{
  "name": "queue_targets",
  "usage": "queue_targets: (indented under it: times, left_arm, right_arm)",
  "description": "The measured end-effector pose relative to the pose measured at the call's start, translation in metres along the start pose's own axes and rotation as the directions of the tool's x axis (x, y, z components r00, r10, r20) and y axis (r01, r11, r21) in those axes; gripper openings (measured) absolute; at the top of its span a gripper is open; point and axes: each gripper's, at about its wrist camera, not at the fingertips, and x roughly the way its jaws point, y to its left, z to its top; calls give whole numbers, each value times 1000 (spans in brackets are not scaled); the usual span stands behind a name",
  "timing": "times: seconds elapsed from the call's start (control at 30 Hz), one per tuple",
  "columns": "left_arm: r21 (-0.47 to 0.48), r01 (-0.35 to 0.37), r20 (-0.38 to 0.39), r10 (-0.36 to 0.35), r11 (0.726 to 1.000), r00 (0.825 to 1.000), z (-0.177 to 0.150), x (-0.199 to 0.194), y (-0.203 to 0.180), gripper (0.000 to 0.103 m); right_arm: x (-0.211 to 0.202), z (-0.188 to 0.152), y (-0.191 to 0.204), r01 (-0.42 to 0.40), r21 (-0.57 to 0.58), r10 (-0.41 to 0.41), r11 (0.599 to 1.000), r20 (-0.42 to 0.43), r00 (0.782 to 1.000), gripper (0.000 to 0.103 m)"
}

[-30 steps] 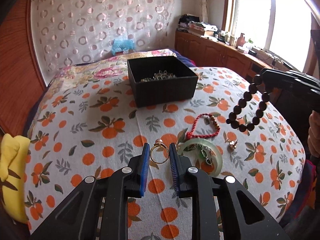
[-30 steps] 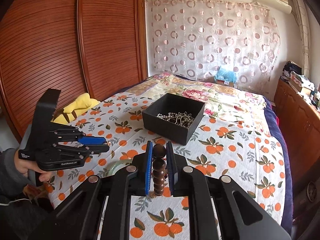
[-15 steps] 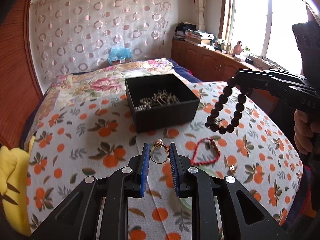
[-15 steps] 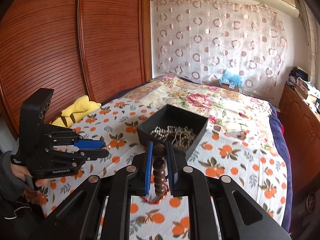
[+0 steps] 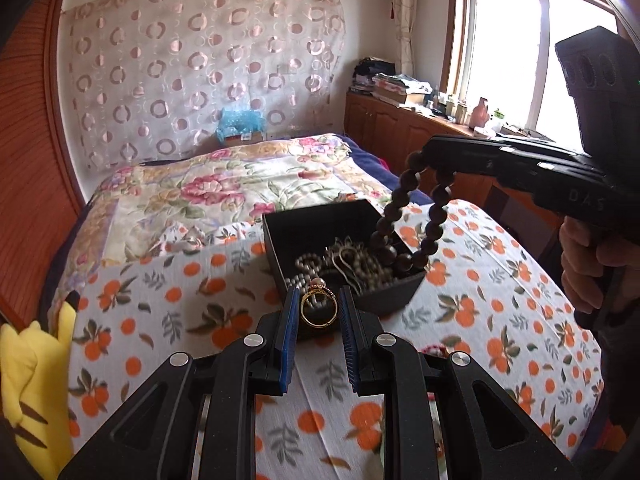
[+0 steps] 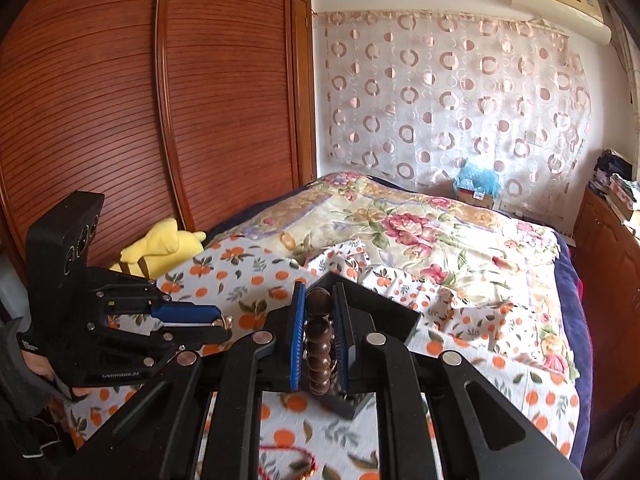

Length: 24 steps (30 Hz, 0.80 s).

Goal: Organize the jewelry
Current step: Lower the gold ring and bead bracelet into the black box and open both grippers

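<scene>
A bed [image 5: 160, 312] covered with an orange-print sheet is carrying an open black box [image 5: 344, 248] already holding tangled chains and beads. A yellow plush toy [image 5: 32, 376] is lying at the near left edge of the bed, a flowered quilt [image 5: 224, 188] is spreading across the far half, and a patterned curtain [image 5: 200, 64] is hanging on the far wall. A wooden cabinet [image 5: 392, 132] with clutter on top is running under the window on the right, and a wooden wardrobe [image 6: 140, 100] is standing on the left.

The left tool [image 5: 318, 314] is pointing down toward the near wall of the box, its blue pads clamping a gold ring [image 5: 318, 308] upright between them. The right tool [image 6: 319, 320] is reaching in from the right, held by a hand [image 5: 588, 256] on its grip, and is pinching a dark wooden bead bracelet [image 5: 408, 224] whose loop is dangling over the right side of the box, its lowest beads hanging at the rim. A red cord bracelet [image 6: 288, 462] is lying on the sheet near the right tool.
</scene>
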Motion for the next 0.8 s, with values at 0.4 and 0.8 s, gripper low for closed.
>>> queue_targets:
  times: [0.4, 0.8]
  left_arm:
    - [38, 6, -15, -5, 999, 1000, 33, 45, 5, 19]
    - [38, -9, -57, 11, 999, 998, 46, 89, 15, 19]
  right_arm:
    - [52, -21, -23, -20, 55, 26, 998, -113, 993, 16]
    - [48, -47, -46, 49, 89, -35, 995, -151, 988, 31]
